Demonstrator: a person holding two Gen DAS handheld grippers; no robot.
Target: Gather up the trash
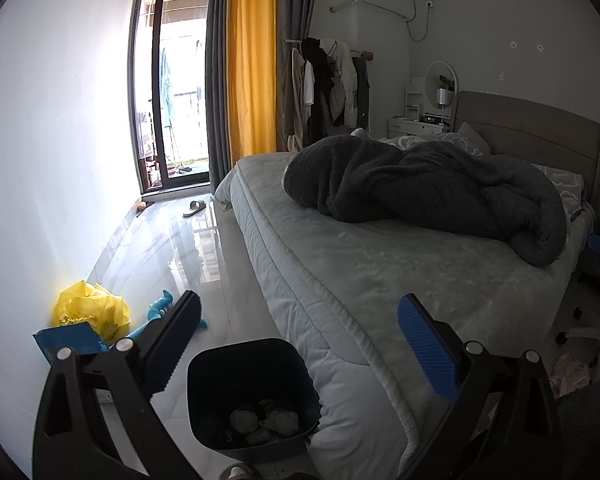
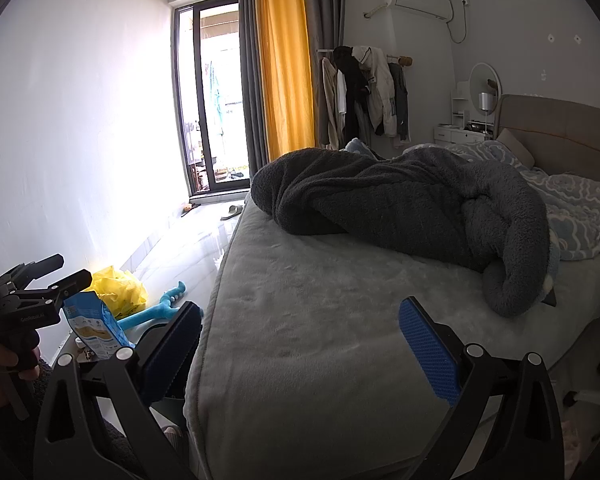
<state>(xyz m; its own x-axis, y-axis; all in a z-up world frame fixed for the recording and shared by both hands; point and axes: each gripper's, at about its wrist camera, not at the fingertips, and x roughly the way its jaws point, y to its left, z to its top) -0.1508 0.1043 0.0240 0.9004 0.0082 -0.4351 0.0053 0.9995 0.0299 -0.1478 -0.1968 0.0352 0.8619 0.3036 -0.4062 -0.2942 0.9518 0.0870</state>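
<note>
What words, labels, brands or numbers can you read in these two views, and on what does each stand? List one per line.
Left gripper body: small pale lettering, too blurred to read.
Blue snack bag: printed label and picture, too small to read.
Air conditioner: blue sticker, unreadable.
Trash bin, bed: no text seen.

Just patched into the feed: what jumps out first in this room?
The dark fleece blanket heaped on the bed dominates, with the yellow curtain bright beside the balcony door. On the floor by the left wall lie a crumpled yellow bag, a blue packet and a blue toy. The dark bin, holding crumpled paper, stands at the bed's near corner between the open left gripper's fingers.
</note>
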